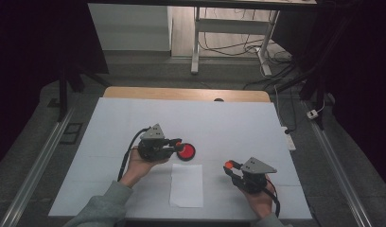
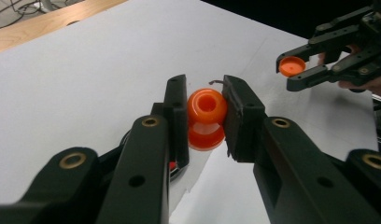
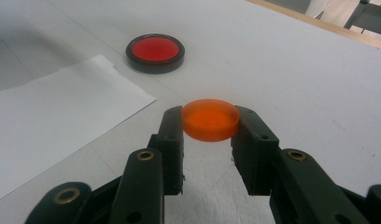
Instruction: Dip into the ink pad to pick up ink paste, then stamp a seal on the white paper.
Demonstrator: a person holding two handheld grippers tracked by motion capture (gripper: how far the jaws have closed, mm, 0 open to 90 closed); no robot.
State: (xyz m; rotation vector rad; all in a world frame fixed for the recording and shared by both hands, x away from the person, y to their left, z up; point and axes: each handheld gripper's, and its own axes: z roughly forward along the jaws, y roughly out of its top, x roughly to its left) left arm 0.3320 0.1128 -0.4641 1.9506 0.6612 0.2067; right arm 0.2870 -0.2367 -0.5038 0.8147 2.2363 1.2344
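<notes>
My left gripper (image 1: pixel 178 142) (image 2: pixel 205 95) is shut on an orange knob-shaped piece (image 2: pixel 206 109) with a hollow top and a narrow waist, just above the table. A round red pad in a black rim (image 1: pixel 185 152) (image 3: pixel 155 52) lies right beside those jaws. My right gripper (image 1: pixel 230 166) (image 3: pixel 210 122) is shut on a flat orange cap (image 3: pixel 210 119) (image 2: pixel 291 66), held level above the table at the front right. The two grippers are apart, with their jaws turned toward each other.
A white paper sheet (image 1: pixel 186 185) (image 3: pixel 53 116) lies near the front edge between the hands. The table (image 1: pixel 238 123) has a white cover, with a wooden strip (image 1: pixel 181 93) at its far edge. Desk legs and cables stand on the floor beyond.
</notes>
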